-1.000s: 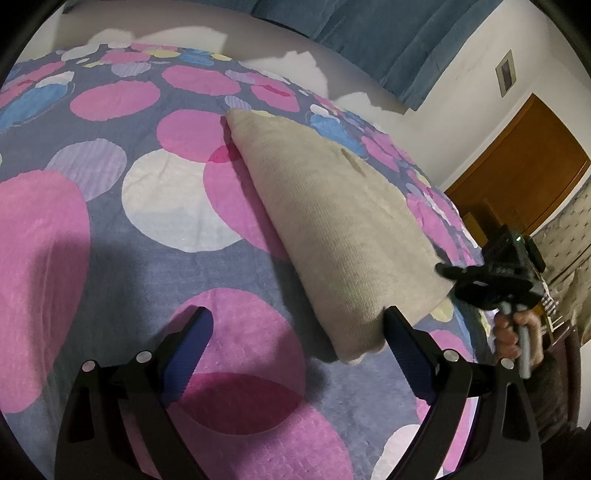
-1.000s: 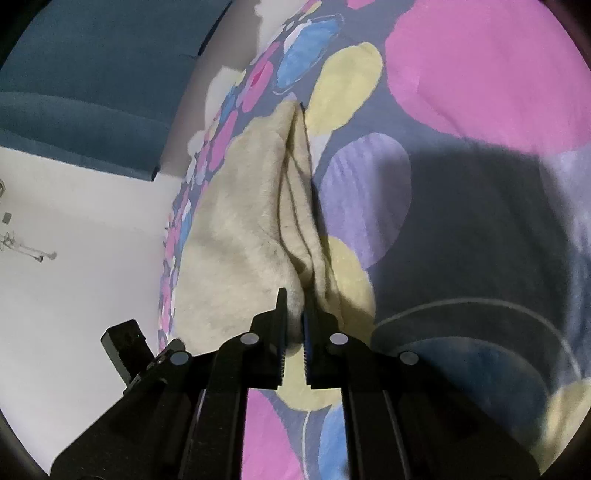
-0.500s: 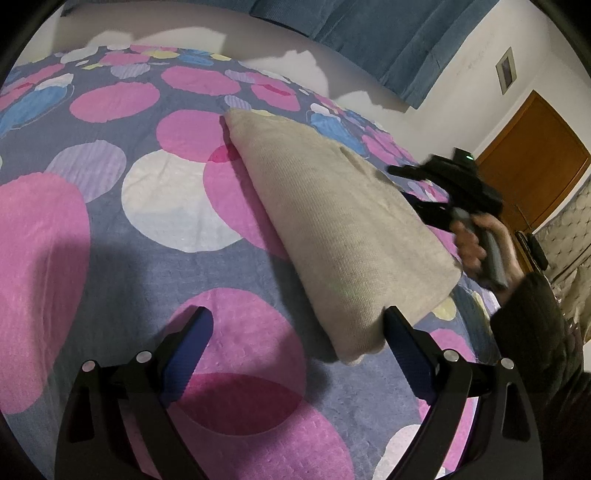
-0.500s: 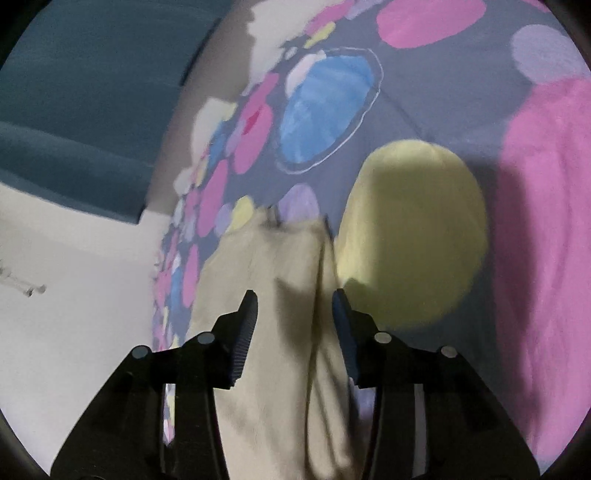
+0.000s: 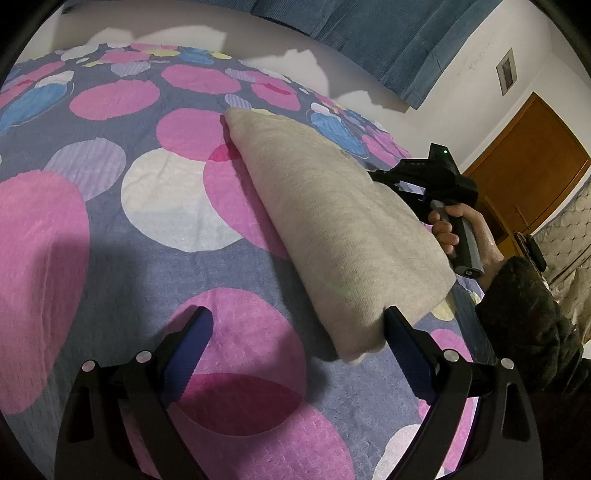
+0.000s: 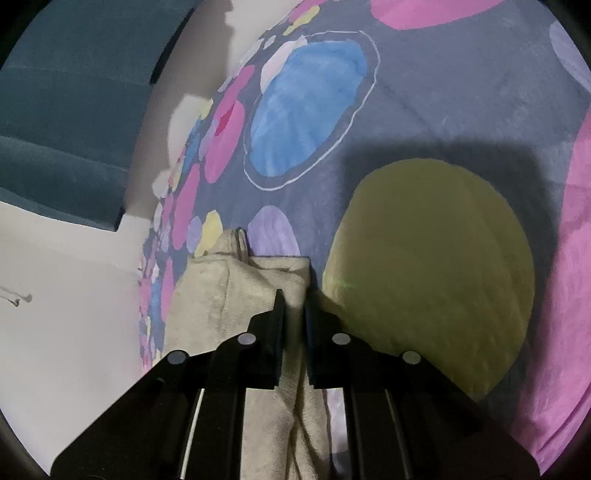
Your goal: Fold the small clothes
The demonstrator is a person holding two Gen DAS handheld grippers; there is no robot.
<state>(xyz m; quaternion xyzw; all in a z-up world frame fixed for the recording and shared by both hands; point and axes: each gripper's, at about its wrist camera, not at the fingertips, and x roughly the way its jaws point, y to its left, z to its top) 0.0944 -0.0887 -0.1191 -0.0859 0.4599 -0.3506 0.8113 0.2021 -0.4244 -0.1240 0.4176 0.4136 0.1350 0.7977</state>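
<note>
A beige knitted garment [image 5: 332, 229] lies folded into a long strip on the spotted bedspread [image 5: 110, 258]. My left gripper [image 5: 299, 332] is open and empty, just in front of the strip's near end; its right finger [image 5: 406, 350] touches the near corner. The right gripper [image 5: 424, 177], held in a hand, sits at the strip's far right edge. In the right wrist view the right gripper [image 6: 293, 306] is shut on the edge of the beige garment [image 6: 221, 295], with cloth pinched between the jaws.
A blue headboard [image 5: 369, 29] and a white wall stand behind the bed. A wooden door [image 5: 528, 155] is at the right. The bed's edge runs along the right, by the person's dark sleeve [image 5: 528, 325].
The right gripper let go of the near end, opened, moved along the garment's edge and has shut on it farther up. The left gripper has not moved.
</note>
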